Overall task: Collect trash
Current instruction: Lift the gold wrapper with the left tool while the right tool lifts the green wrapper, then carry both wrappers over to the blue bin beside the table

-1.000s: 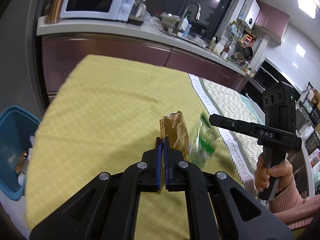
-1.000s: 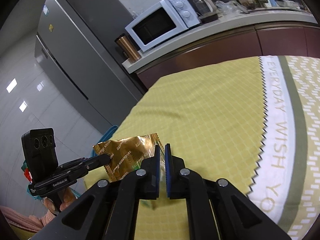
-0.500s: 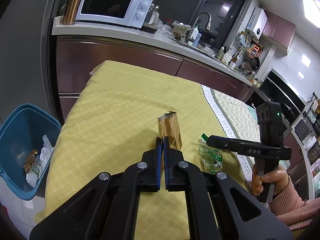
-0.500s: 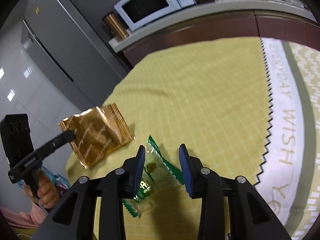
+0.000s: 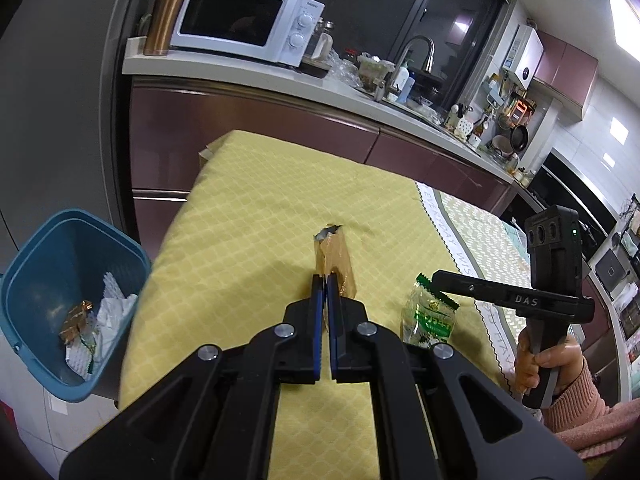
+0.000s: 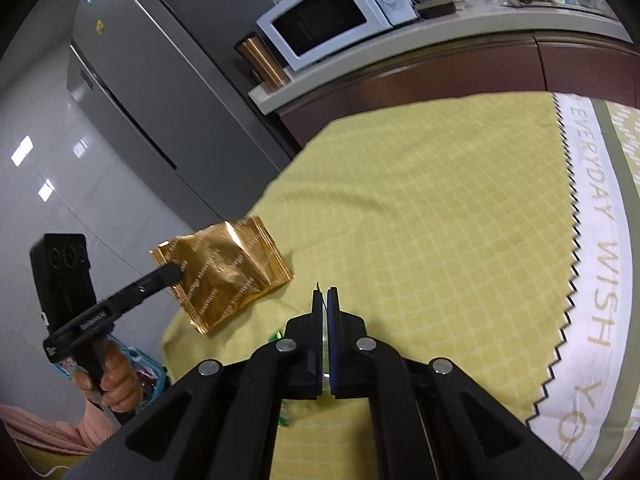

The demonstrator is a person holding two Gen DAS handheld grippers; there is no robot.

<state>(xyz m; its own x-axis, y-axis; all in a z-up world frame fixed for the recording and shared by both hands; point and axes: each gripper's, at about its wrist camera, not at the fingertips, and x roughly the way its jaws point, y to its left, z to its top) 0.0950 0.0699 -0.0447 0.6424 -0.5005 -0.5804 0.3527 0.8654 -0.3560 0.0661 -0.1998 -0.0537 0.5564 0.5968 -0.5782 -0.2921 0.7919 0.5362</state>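
My left gripper (image 5: 325, 280) is shut on a gold foil wrapper (image 5: 334, 256), which stands edge-on above the yellow tablecloth (image 5: 260, 208). In the right wrist view the same gold wrapper (image 6: 224, 272) hangs from the left gripper (image 6: 174, 272) near the table's left edge. My right gripper (image 6: 324, 294) is shut on a green and clear snack wrapper (image 5: 430, 316), pinched at its top edge and dangling over the cloth. From the right wrist only slivers of this green wrapper (image 6: 276, 336) show beside the fingers.
A blue bin (image 5: 52, 280) holding crumpled paper and wrappers stands on the floor left of the table. Behind the table runs a counter with a microwave (image 5: 240, 20) and a sink. A fridge (image 6: 132, 80) stands at the far left.
The right gripper opened over the green wrapper lying on the cloth, then shut on it and lifted it. The left gripper carried the gold wrapper leftward, closer to the bin.
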